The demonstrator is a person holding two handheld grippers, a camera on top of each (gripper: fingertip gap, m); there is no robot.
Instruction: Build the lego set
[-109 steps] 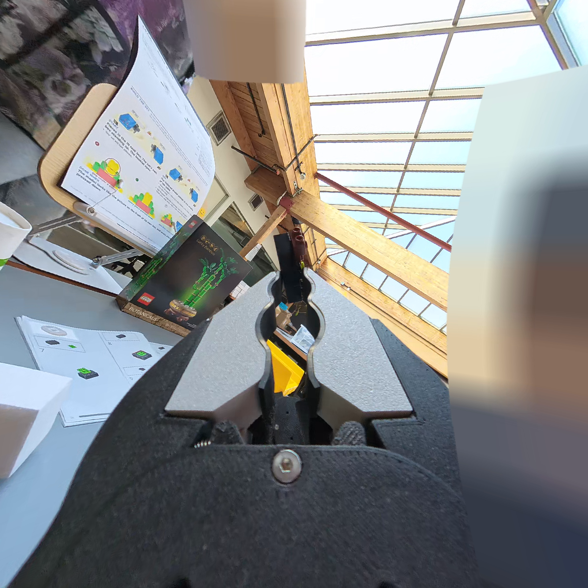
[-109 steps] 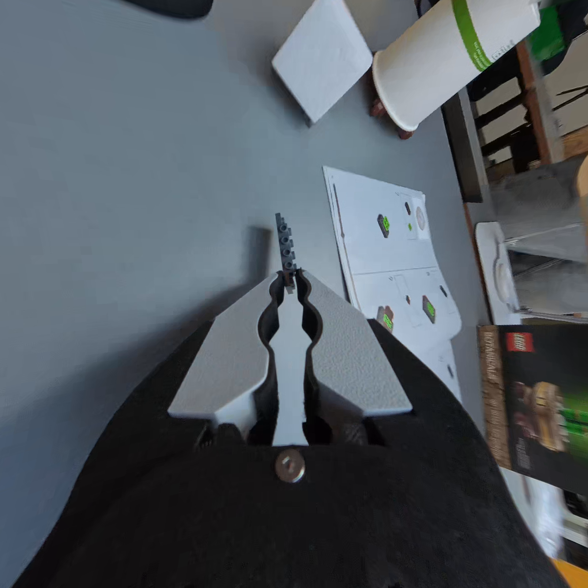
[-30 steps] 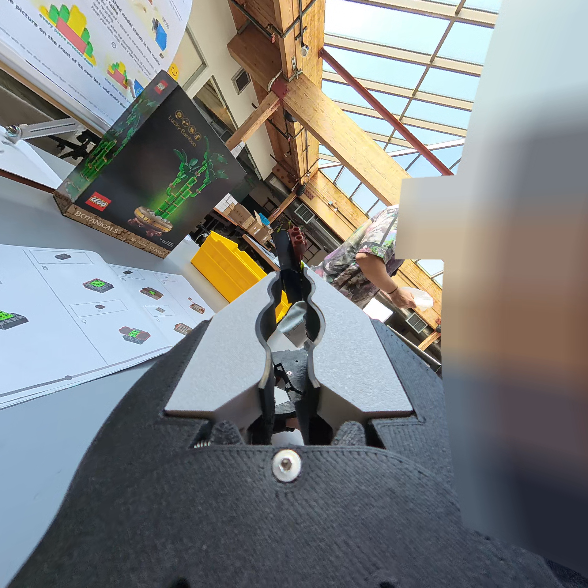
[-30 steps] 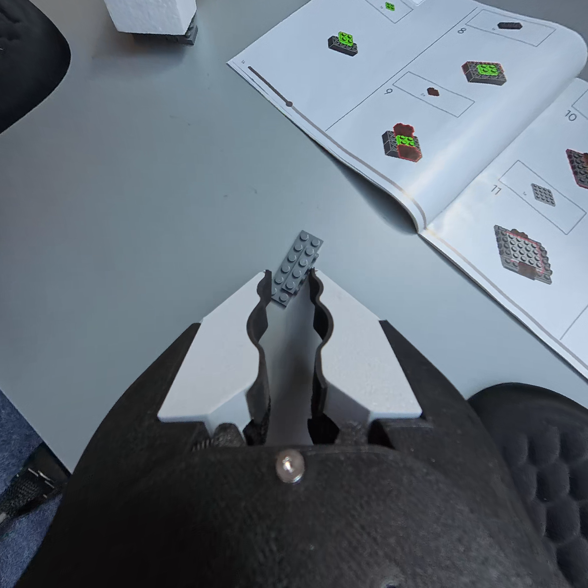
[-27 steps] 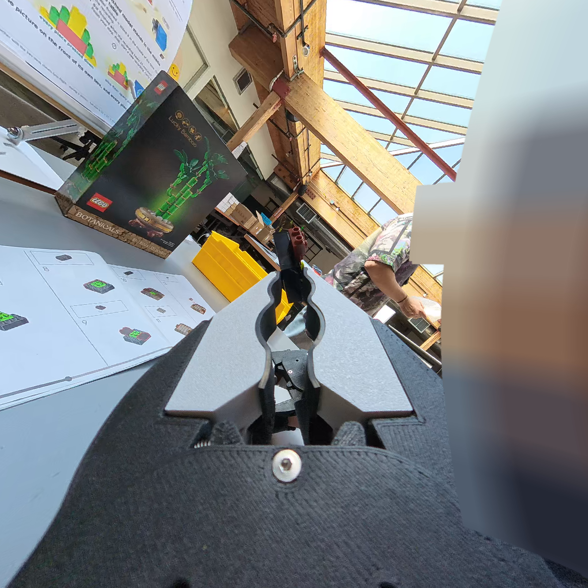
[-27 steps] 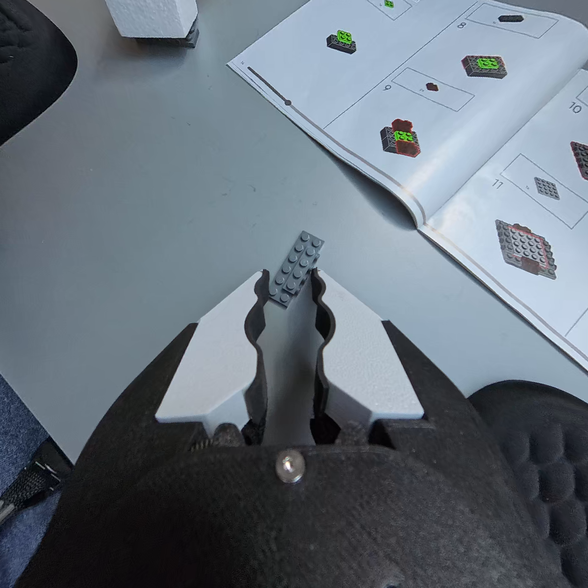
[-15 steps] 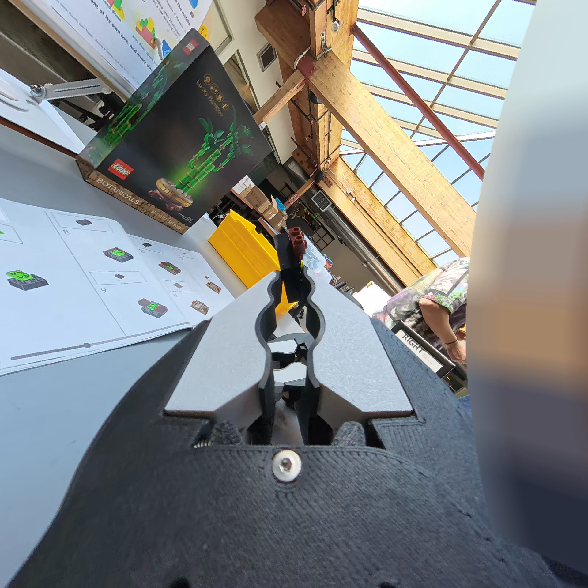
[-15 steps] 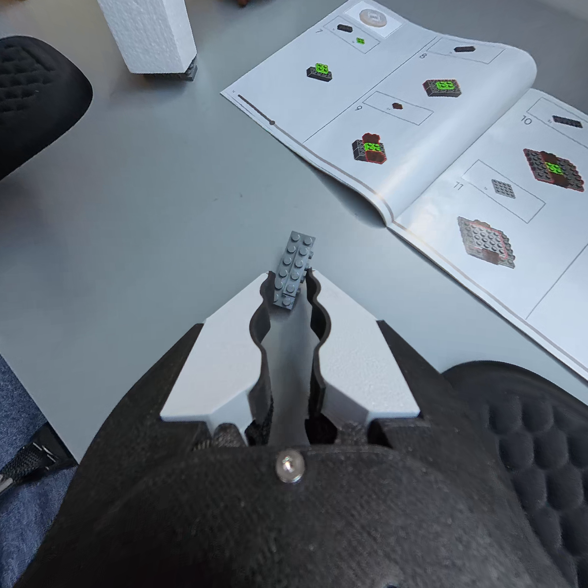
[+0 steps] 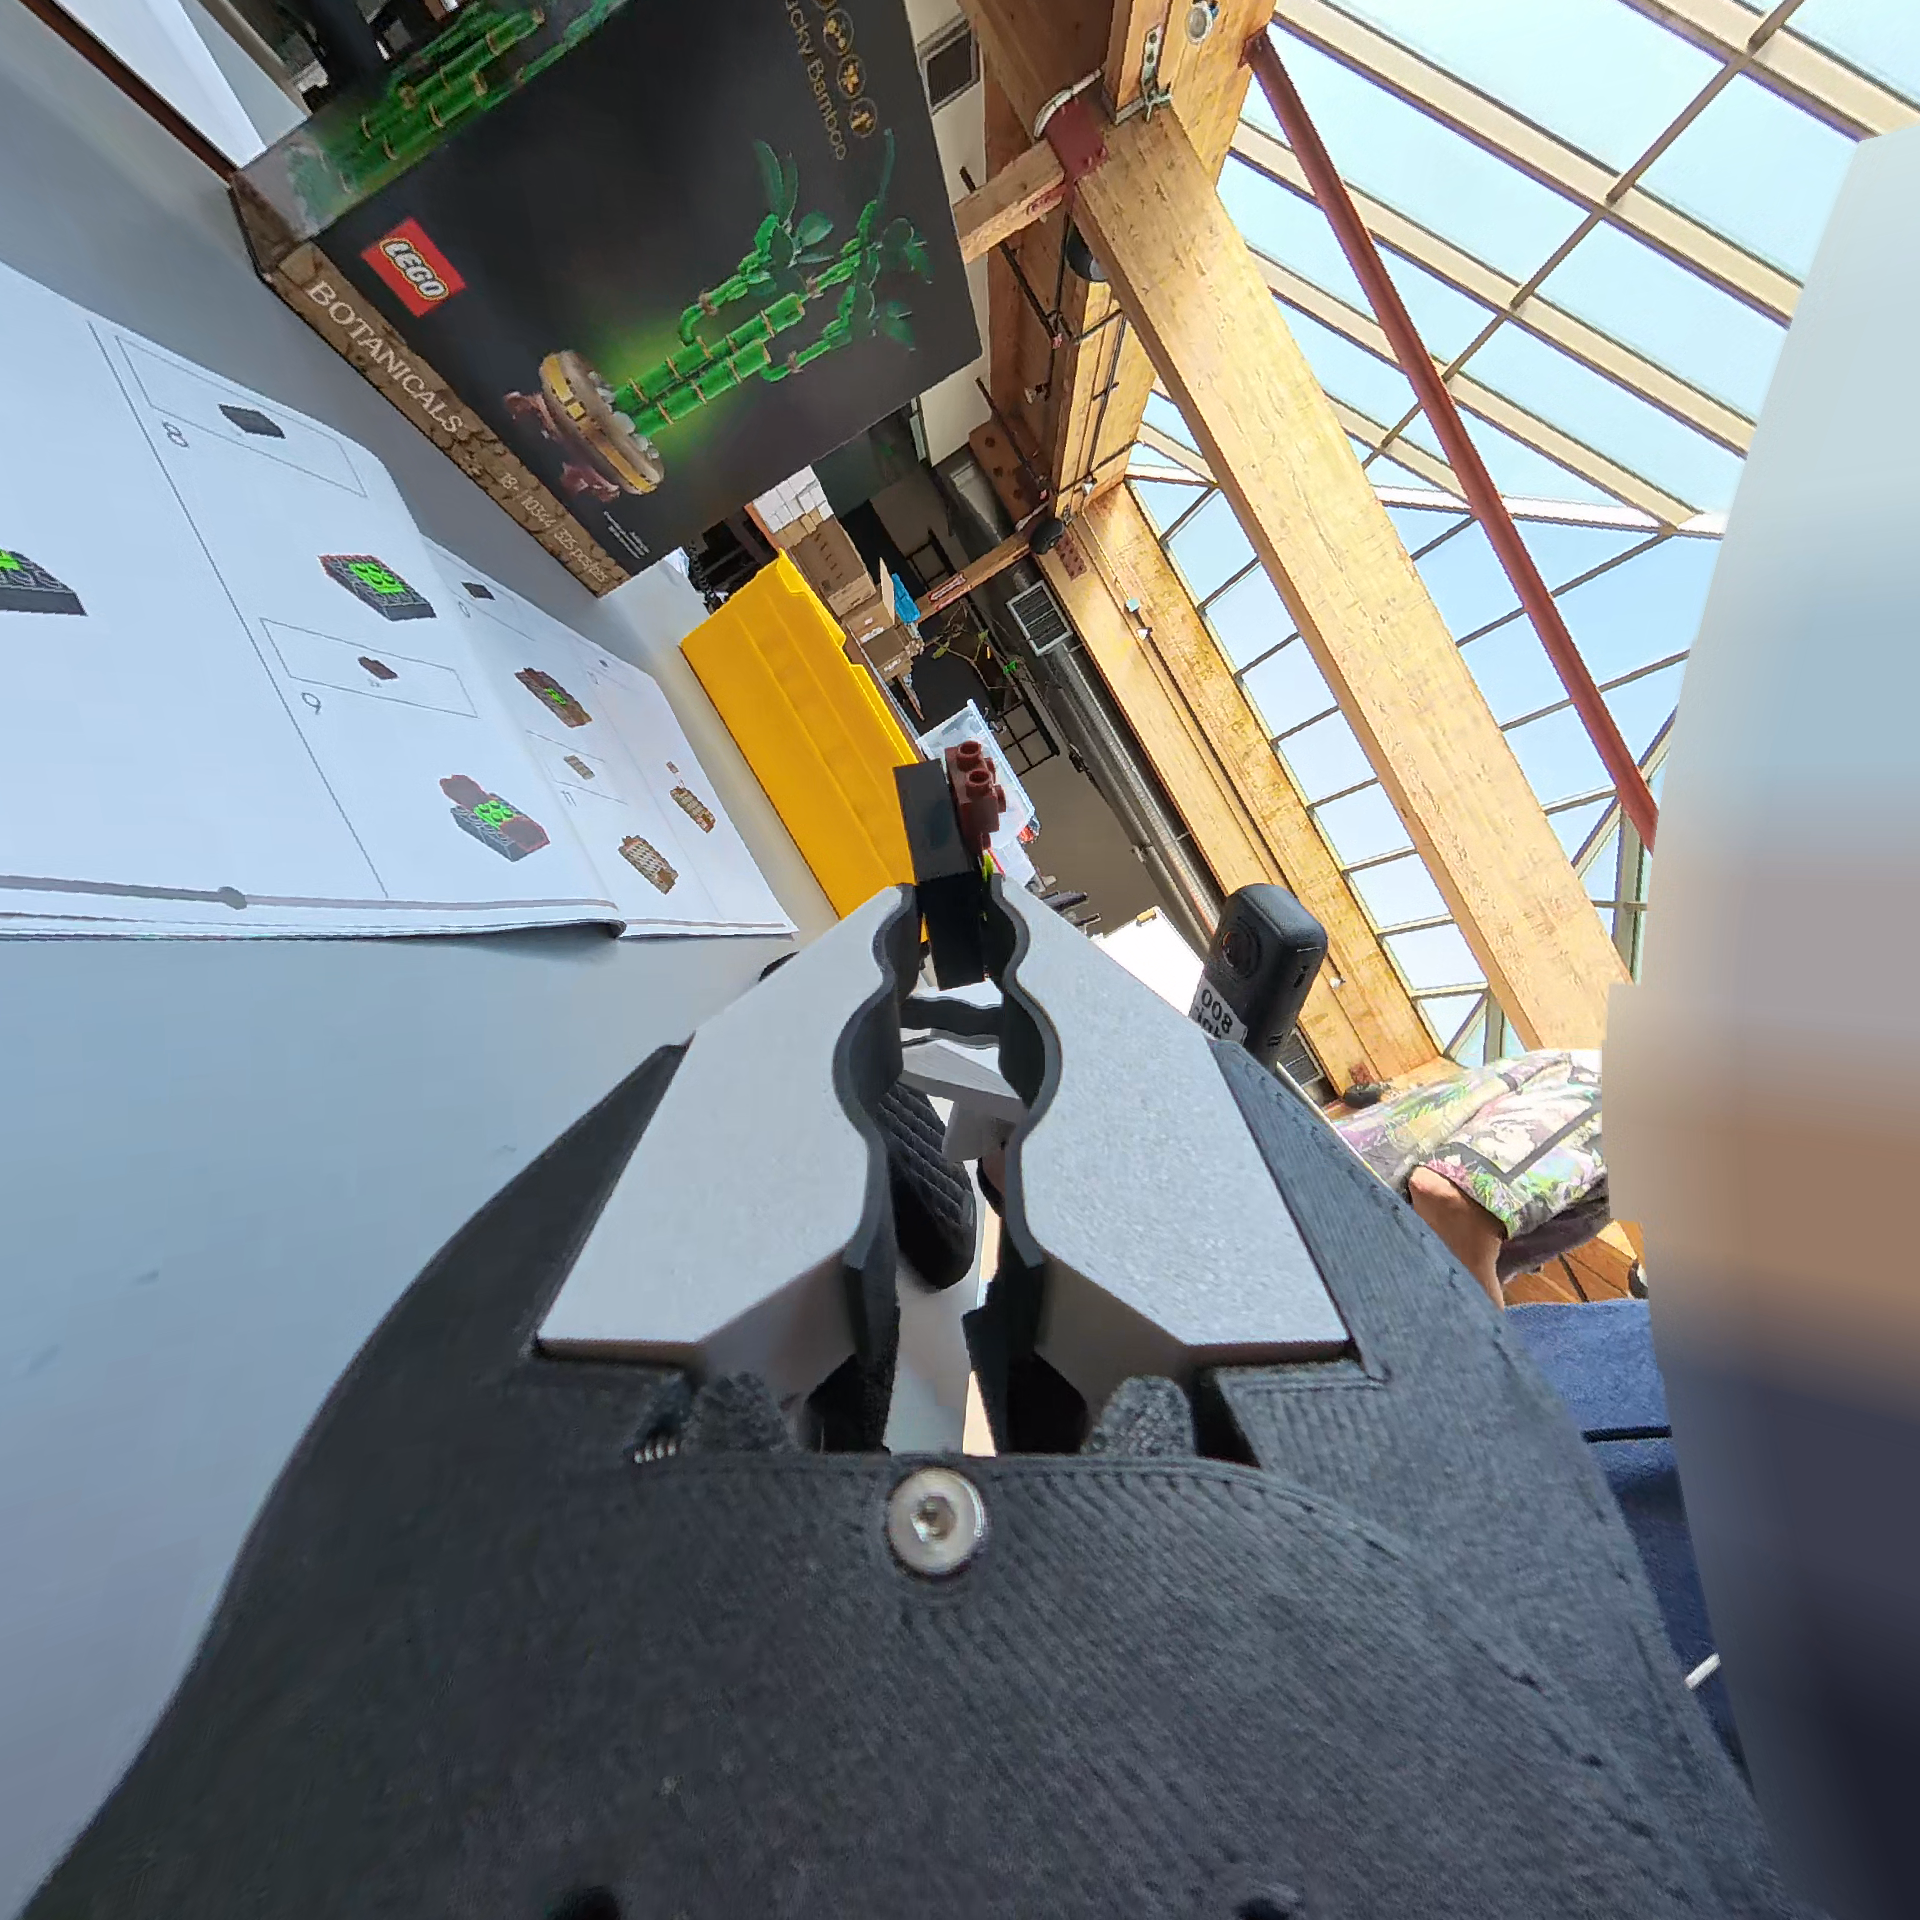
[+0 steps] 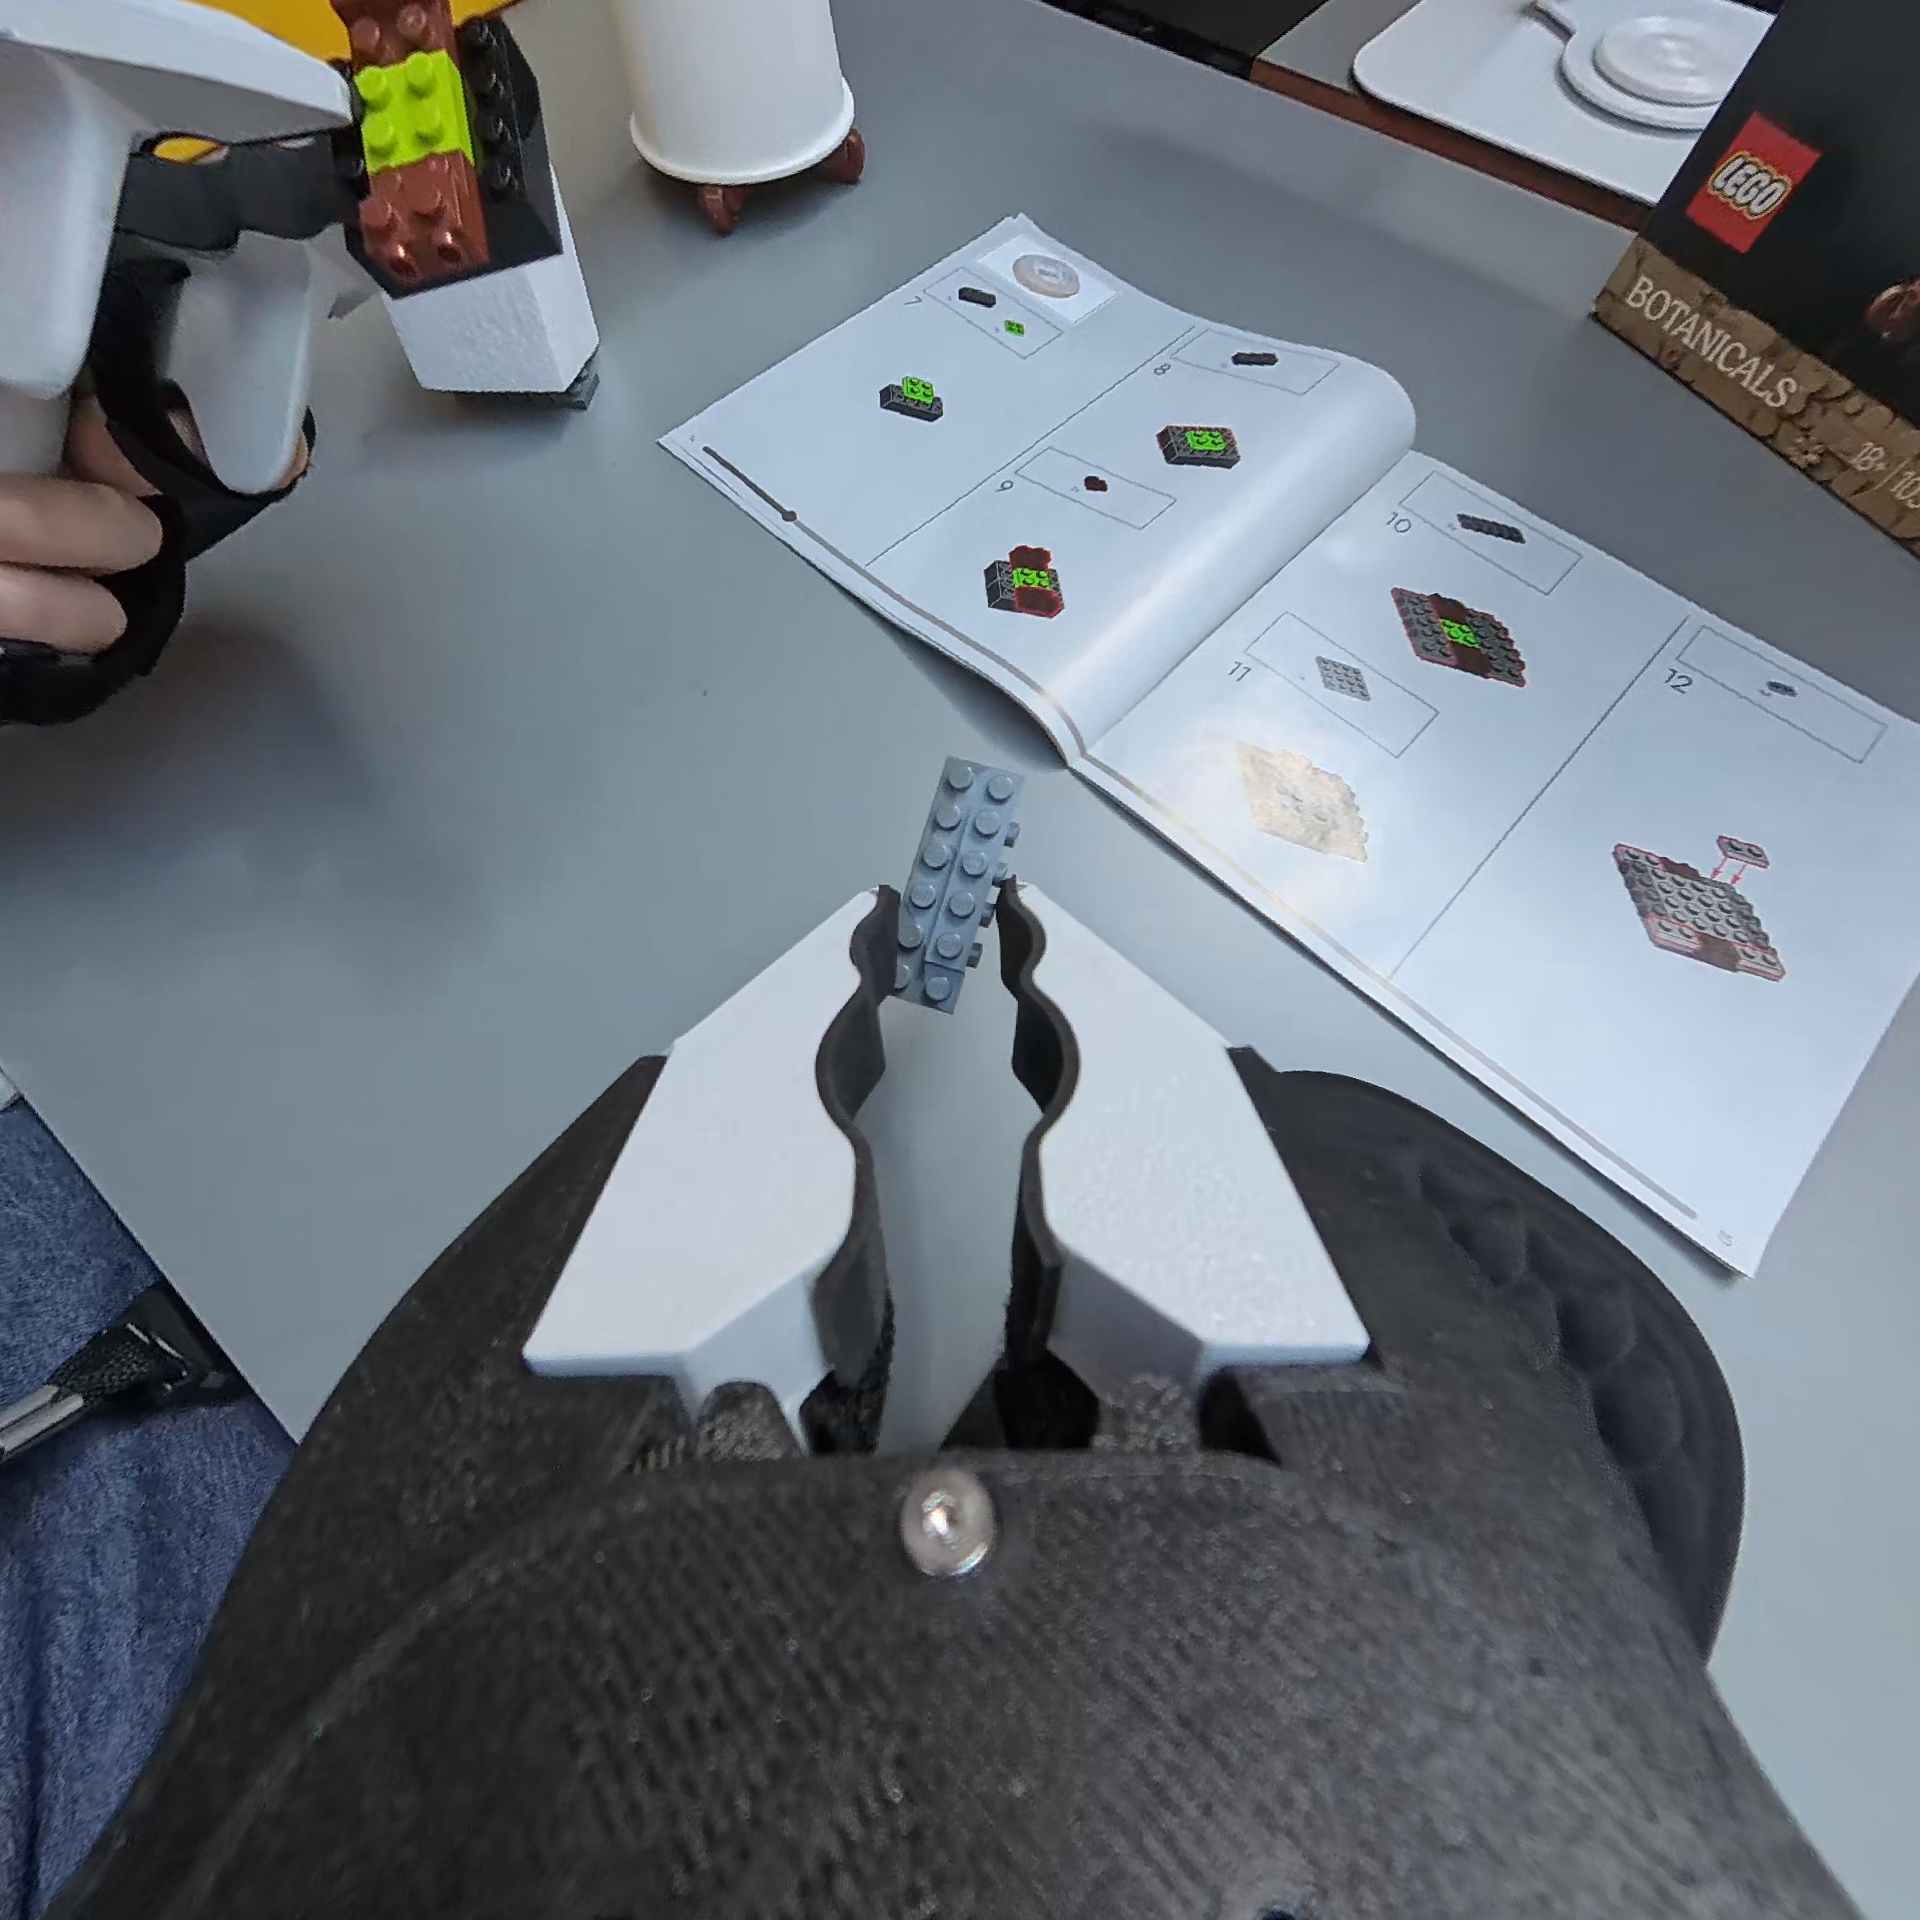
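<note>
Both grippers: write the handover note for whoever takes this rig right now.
Left gripper: shut on the small black, brown and lime-green brick assembly, held up off the grey table.
Right gripper: shut on the flat grey two-by-six studded plate, its far end sticking out past the fingers.
Open instruction booklet lies flat on the table, the black set box behind it.
Done: core bricks stacked, plate picked up.
Left: plate and assembly are apart; probably join them, then follow the booklet.

Big glass roof (image 9: 1507,343) overhead, blue sky pouring daylight in, held up by chunky wooden beams (image 9: 1278,436). Grey table (image 10: 436,790) below, yellow bins (image 9: 800,717) stacked further back.
</note>
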